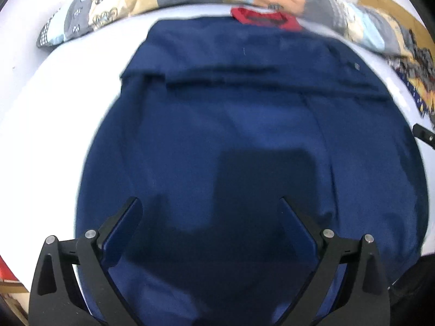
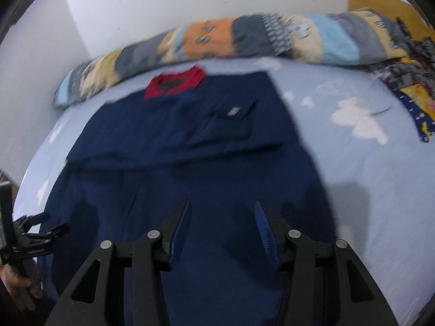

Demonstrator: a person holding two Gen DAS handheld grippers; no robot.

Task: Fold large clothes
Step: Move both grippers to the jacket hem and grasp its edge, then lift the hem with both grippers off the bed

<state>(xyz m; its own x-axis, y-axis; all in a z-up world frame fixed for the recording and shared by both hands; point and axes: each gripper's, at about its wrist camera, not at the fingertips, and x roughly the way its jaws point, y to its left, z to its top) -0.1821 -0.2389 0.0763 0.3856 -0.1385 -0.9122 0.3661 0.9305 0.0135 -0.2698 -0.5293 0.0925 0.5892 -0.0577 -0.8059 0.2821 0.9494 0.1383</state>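
Quick count from my feeds:
- one navy shirt (image 2: 190,141) with one red collar (image 2: 174,82)
- one patchwork quilt (image 2: 244,38)
- one bed (image 2: 367,176)
- two tools: left tool (image 1: 208,203), right tool (image 2: 221,205)

I see the navy blue shirt (image 1: 244,114) (image 2: 190,146) lying flat on the bed, its red collar (image 1: 265,19) (image 2: 175,82) at the far end, both sleeves folded in across the chest, a small grey label (image 2: 233,110) showing on the right sleeve.
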